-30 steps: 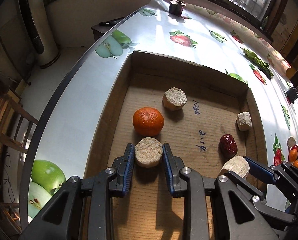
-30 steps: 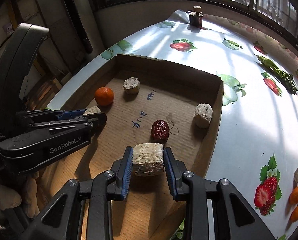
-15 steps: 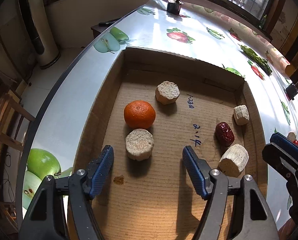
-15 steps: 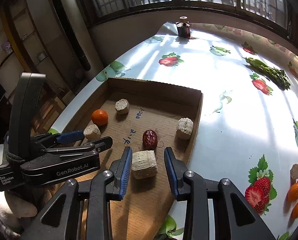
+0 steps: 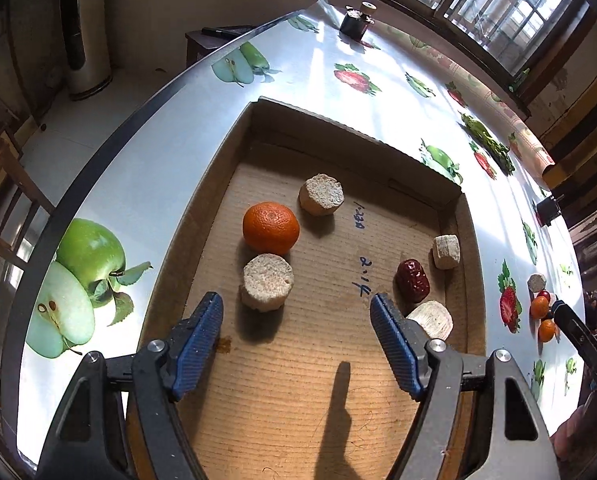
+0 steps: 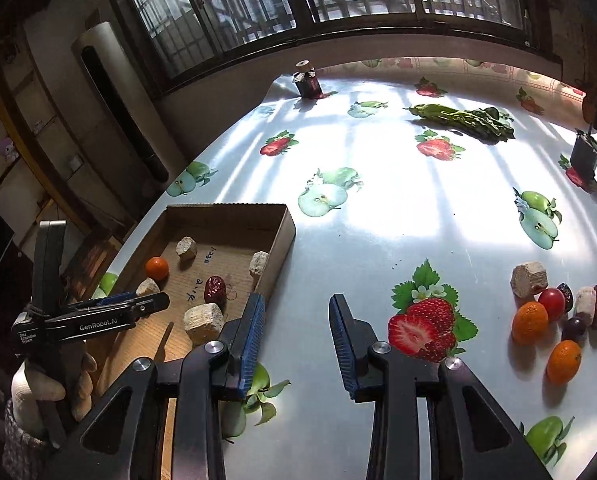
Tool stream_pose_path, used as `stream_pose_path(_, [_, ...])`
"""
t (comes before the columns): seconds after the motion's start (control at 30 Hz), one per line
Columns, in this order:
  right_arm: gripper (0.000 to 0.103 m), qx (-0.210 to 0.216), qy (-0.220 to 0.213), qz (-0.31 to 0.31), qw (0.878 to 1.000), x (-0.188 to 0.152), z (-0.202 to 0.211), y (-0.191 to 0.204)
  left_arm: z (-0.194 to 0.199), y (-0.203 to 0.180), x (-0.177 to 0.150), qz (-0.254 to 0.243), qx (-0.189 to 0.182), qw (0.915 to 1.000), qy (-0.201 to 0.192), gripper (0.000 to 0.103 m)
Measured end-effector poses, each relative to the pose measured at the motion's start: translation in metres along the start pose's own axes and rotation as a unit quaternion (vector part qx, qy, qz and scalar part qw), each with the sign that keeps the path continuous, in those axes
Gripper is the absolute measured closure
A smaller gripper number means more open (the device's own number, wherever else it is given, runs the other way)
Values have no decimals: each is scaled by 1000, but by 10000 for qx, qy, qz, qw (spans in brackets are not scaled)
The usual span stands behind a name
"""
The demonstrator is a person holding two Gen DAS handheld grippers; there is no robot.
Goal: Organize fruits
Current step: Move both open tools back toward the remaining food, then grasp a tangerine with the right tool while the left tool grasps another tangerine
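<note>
A shallow cardboard tray (image 5: pixel 282 120) (image 6: pixel 286 232) holds an orange mandarin (image 5: pixel 271 228) (image 6: pixel 156 268), a red date (image 5: pixel 413 281) (image 6: pixel 215 288) and several pale sugarcane chunks, one just released (image 5: pixel 267 282) and one at the tray's near right (image 5: pixel 432 320) (image 6: pixel 204 322). My left gripper (image 5: pixel 296 344) is open and empty above the tray floor, behind the chunk. My right gripper (image 6: pixel 296 344) is open and empty over the tablecloth right of the tray. A pile of loose fruit (image 6: pixel 554 316) lies at the right: mandarins, a cherry tomato, dates, chunks.
The fruit-print tablecloth (image 6: pixel 378 184) covers the table. A small dark jar (image 6: pixel 307 80) stands at the far edge, leafy greens (image 6: pixel 462 118) lie beyond, and a dark box (image 6: pixel 584 156) sits at the far right. The left gripper body shows in the right wrist view (image 6: pixel 94 320).
Both grippers opened and let go of their sugarcane chunks in the tray. The left pulled back; the right lifted away and swung right over the tablecloth toward the loose fruit.
</note>
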State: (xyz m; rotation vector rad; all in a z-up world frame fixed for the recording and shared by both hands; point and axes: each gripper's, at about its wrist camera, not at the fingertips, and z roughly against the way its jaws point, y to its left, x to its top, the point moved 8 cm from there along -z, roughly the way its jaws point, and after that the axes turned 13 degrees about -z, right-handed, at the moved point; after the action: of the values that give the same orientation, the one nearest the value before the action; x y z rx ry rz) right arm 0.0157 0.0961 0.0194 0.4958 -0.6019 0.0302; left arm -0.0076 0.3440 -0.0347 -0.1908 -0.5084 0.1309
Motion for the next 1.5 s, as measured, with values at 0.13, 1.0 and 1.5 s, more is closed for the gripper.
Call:
stream_pose_path(0.13, [62,-167,-208,-274,9993,3,29,-45,28,-15,7,-38,35,9993,-382,28])
stream_pose_path(1.0, [60,-677,-136,-1449,9870,-6,59,-220,34,-268,0,-2328,-787,9570,-1542,28])
stream_pose_path(1.5, [70,-950,-194,-611,9934,-7,30,-189,-44,-305,3,-2196,-989,9678,-736,28])
